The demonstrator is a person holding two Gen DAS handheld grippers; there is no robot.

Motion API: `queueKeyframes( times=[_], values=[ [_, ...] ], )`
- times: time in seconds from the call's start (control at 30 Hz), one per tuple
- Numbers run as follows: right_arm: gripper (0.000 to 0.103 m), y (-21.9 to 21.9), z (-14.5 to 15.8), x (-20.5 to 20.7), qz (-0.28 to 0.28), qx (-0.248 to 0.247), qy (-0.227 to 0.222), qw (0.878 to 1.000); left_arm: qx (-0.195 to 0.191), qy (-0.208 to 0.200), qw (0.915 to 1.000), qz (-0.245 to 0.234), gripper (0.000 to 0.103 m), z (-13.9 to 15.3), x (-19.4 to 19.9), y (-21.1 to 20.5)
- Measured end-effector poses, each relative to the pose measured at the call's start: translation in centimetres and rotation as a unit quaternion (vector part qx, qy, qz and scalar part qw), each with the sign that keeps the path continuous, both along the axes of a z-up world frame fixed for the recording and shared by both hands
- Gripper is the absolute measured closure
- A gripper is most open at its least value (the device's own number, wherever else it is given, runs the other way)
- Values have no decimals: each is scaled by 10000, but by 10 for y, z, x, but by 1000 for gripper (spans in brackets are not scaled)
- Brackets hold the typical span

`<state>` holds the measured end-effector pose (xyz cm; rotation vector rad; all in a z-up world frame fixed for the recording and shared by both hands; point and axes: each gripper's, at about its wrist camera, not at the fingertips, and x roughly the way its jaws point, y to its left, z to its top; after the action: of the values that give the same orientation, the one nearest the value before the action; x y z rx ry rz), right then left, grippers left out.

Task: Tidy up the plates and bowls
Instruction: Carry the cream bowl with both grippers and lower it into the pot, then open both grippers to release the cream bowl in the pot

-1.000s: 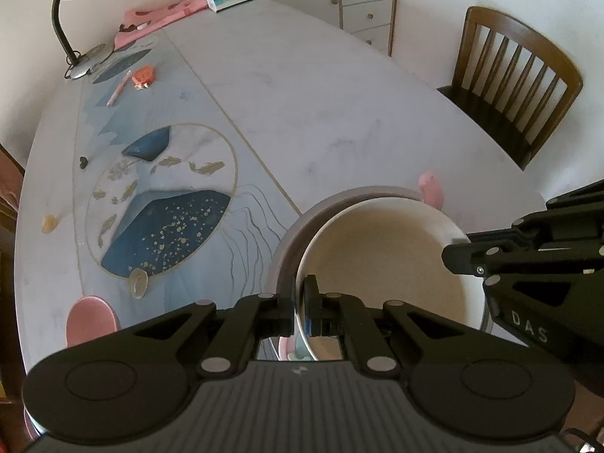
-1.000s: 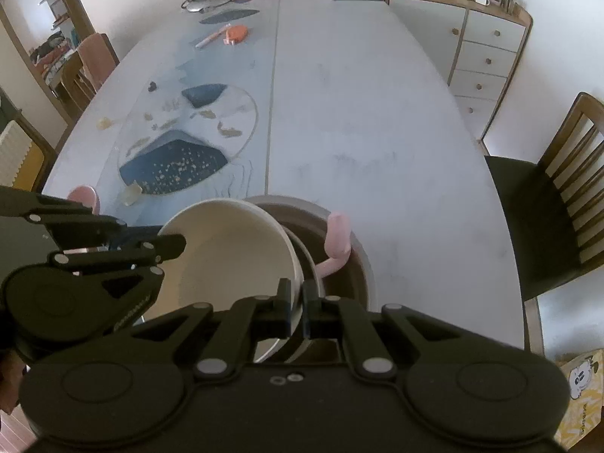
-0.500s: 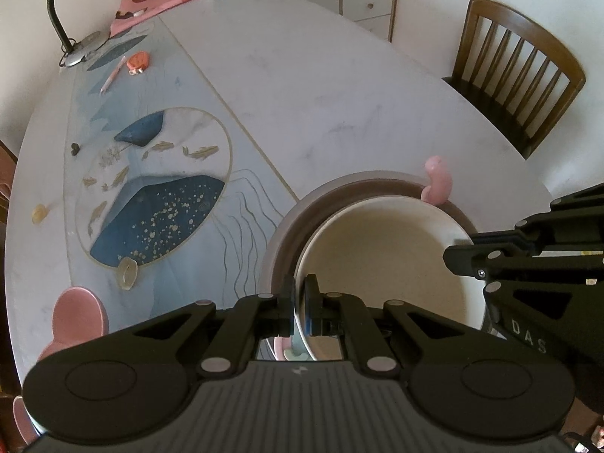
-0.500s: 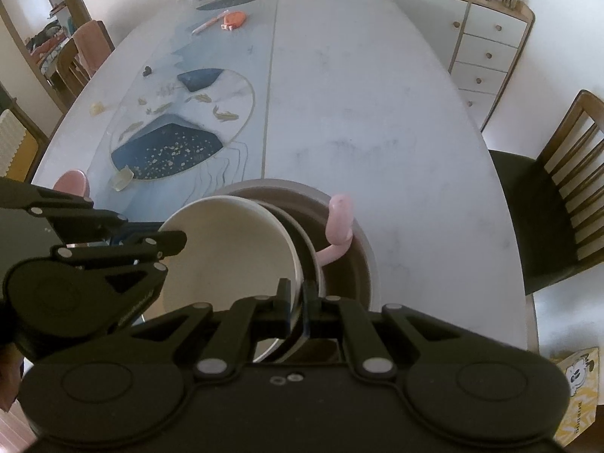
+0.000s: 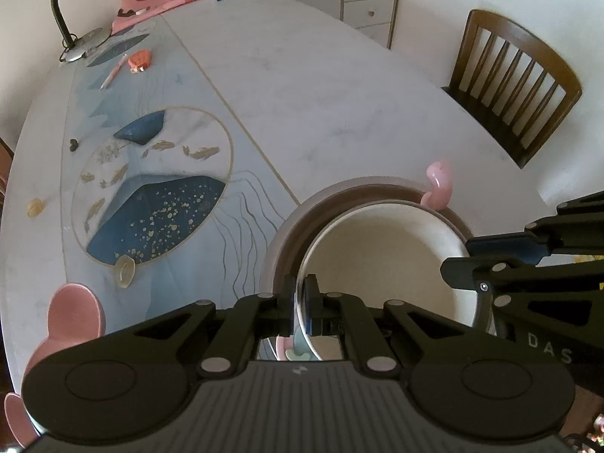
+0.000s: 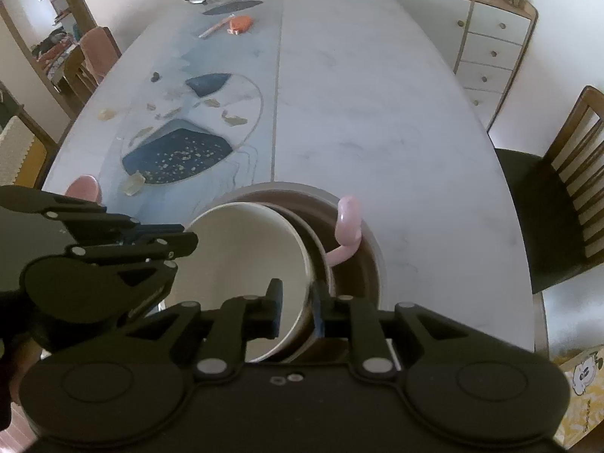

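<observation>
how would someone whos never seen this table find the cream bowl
Start at the near end of the big oval table, where a wide brown bowl sits. The cream bowl is nested inside it, with both grippers at its rim. It is the only pale, plain dish; a pink curved piece hooks over the brown rim beside it.
</observation>
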<state>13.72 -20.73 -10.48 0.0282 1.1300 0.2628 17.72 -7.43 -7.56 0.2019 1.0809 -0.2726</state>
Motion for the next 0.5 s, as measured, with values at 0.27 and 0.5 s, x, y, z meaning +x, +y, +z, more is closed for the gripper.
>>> queueKeyframes(
  times=[0.27, 0.5],
  values=[
    [74, -5, 13, -9, -7, 206, -56, 9998, -148, -83, 9998, 98, 98, 12, -8, 9],
    [67, -7, 27, -19, -15, 313, -232, 9992, -342, -185, 9990, 205, 97, 25, -17, 22]
  ],
)
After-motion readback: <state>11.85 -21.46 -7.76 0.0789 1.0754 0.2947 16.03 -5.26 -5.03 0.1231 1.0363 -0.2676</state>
